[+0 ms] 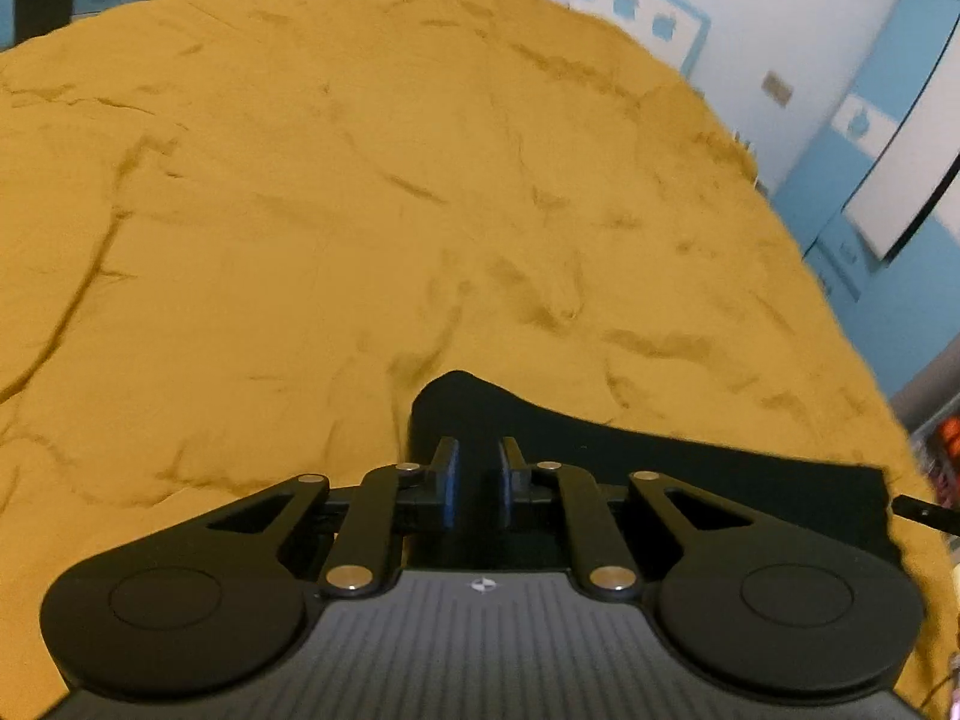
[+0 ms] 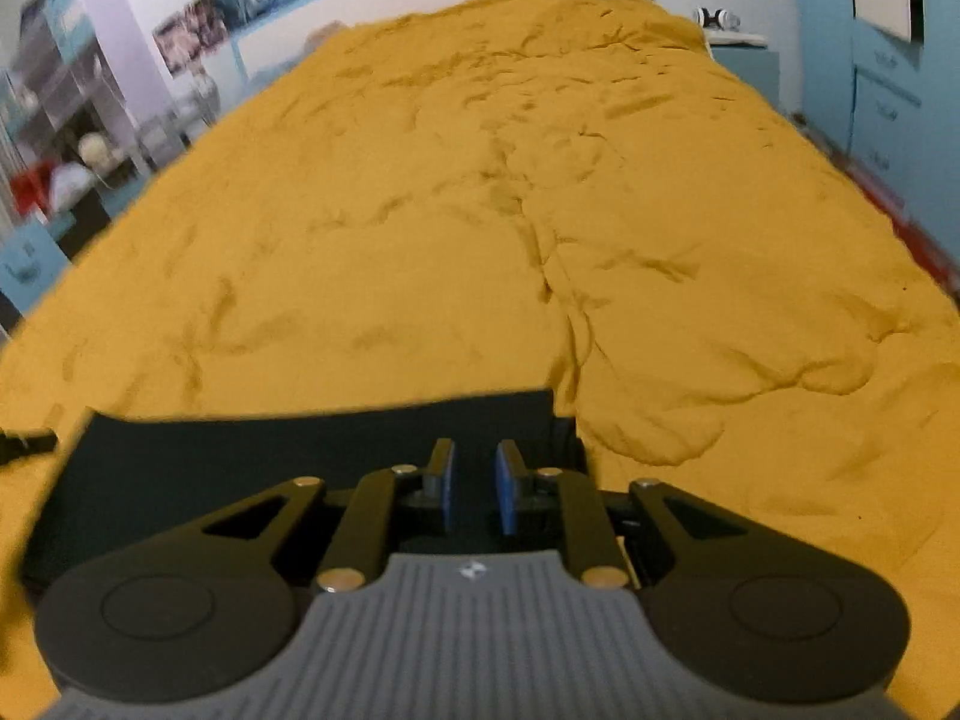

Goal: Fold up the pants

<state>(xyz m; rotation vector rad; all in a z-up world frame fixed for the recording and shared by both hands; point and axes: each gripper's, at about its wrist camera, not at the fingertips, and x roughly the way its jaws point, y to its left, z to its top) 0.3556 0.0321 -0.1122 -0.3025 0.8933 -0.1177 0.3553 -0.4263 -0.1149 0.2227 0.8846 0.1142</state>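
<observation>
Both grippers, left (image 1: 478, 483) and right (image 2: 474, 483), narrowly parted around black cloth pants (image 1: 660, 462) over wrinkled mustard-yellow bedspread (image 2: 420, 240), blue-white walls (image 1: 750, 30) behind.

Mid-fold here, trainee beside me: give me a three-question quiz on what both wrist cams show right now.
1. True or false: the black pants lie on a mustard-yellow bedspread.
2. Which does the left claw grip? A) black fabric B) a pillow C) nothing
3. Fill in: the right claw sits near the pants' ____ edge in its own view.

Key: 1 true. 2 A. 3 right.
</observation>
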